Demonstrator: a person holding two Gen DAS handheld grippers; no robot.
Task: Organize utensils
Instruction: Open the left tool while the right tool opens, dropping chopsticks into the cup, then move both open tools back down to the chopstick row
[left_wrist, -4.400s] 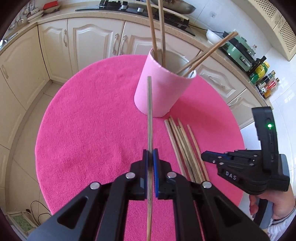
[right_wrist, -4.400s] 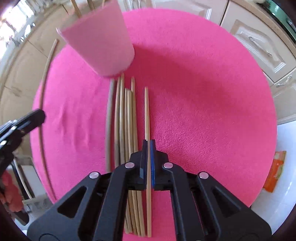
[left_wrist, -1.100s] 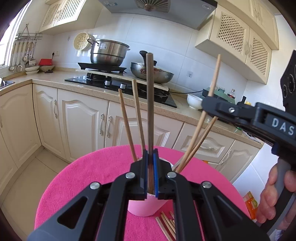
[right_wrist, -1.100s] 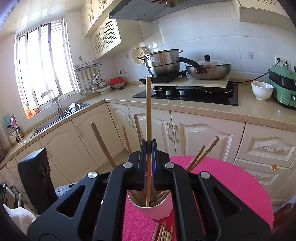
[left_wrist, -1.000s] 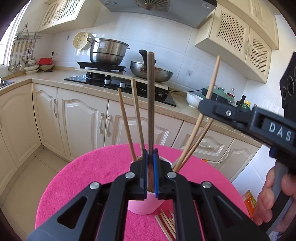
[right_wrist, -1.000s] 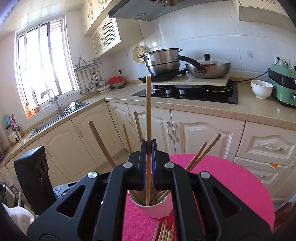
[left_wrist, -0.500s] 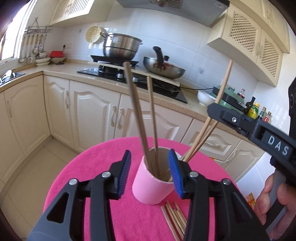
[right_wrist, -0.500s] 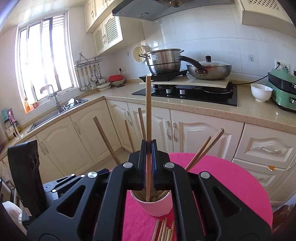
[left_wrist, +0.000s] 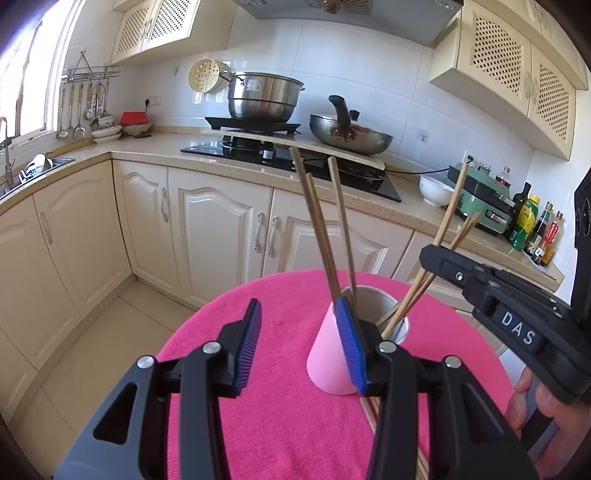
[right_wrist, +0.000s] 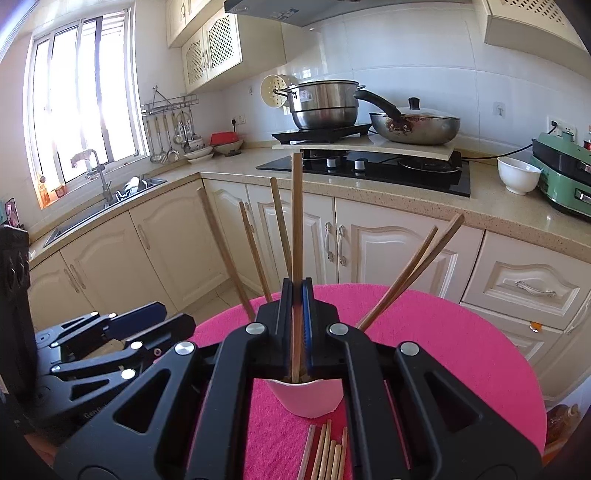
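Right wrist view: right gripper (right_wrist: 296, 321) jaws clamped on upright chopstick (right_wrist: 296, 221), lower tip in pink cup (right_wrist: 306, 400).

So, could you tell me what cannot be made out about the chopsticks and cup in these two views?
- Right wrist view: the held chopstick has its lower tip hidden inside the pink cup.
- Right wrist view: the loose chopsticks on the pink cloth are cut off by the bottom edge.
- Left wrist view: the left gripper hides most of them, so no count.
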